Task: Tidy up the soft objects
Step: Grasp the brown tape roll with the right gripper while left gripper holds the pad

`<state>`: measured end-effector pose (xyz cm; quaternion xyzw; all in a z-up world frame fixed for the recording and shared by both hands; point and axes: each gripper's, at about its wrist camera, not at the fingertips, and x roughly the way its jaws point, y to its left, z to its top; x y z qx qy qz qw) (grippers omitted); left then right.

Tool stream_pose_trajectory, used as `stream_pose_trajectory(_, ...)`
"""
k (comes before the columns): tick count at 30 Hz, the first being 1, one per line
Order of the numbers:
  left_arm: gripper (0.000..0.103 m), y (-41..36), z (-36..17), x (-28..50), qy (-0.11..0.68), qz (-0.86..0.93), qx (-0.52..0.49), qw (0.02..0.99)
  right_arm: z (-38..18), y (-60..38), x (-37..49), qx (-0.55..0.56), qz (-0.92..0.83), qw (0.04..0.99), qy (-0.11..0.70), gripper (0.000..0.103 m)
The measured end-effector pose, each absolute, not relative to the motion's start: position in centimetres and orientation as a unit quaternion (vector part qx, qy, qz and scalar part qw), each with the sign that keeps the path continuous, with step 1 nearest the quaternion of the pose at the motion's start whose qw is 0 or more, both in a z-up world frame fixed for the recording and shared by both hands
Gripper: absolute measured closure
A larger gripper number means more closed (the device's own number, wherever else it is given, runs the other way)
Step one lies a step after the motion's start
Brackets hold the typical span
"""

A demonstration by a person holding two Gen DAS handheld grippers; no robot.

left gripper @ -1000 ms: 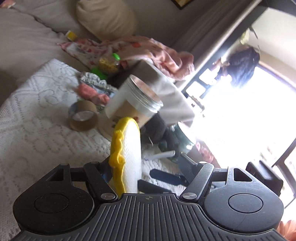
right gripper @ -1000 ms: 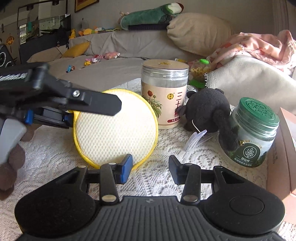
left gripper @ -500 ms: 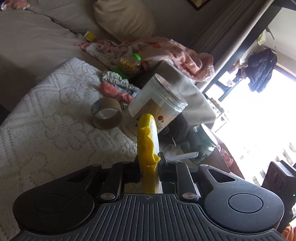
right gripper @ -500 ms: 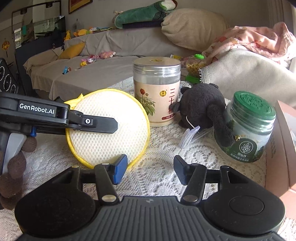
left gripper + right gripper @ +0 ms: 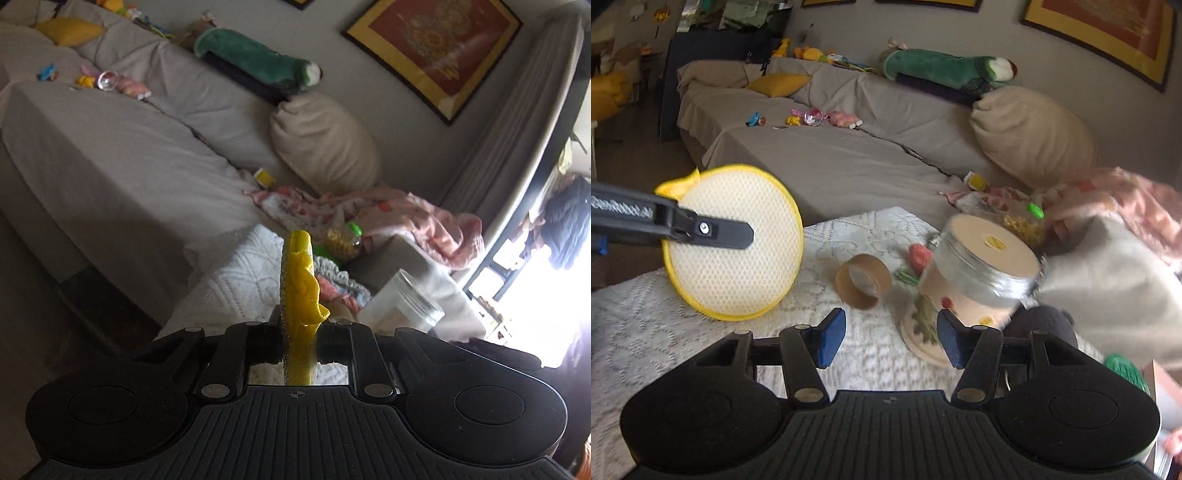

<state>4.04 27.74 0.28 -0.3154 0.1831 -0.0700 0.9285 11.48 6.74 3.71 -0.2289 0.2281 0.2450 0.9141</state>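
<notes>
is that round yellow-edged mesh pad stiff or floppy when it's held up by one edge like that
Probably fairly stiff: the mesh pad keeps its flat round shape though the left claw pinches only one edge. Likely light, since it shows no sag. The mesh should grip well, though the yellow tab may flop.

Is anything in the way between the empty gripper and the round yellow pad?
Nothing visible is. The right gripper is open and empty; the yellow-rimmed mesh pad sits up to its left, clamped in the left gripper, with only bare lace cloth between.

On the surface [image 5: 665, 332], the tape roll [image 5: 862, 280] lies left of the canister [image 5: 975, 280]; the plush toy [image 5: 1045, 325] sits right of it, the sofa [image 5: 849, 162] behind.
</notes>
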Motion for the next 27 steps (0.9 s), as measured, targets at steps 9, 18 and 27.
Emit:
stream_pose_trajectory(9, 0.085, 28.6, -0.4, 4.0, 0.188, -0.081, -0.342, 0.917, 0.9, 13.4, 12.0, -0.385, 0.191, 0.890, 0.153, 0.066)
stream_pose_trajectory(18, 0.085, 28.5, -0.5, 4.2, 0.191, -0.081, -0.340, 0.917, 1.2, 14.2, 12.0, -0.395, 0.193, 0.884, 0.160, 0.097)
stream_pose_trajectory(27, 0.085, 28.5, 3.2, 6.1, 0.200, -0.077, -0.332, 0.919, 10.4, 10.1, 11.9, -0.317, 0.210, 0.914, 0.145, 0.098)
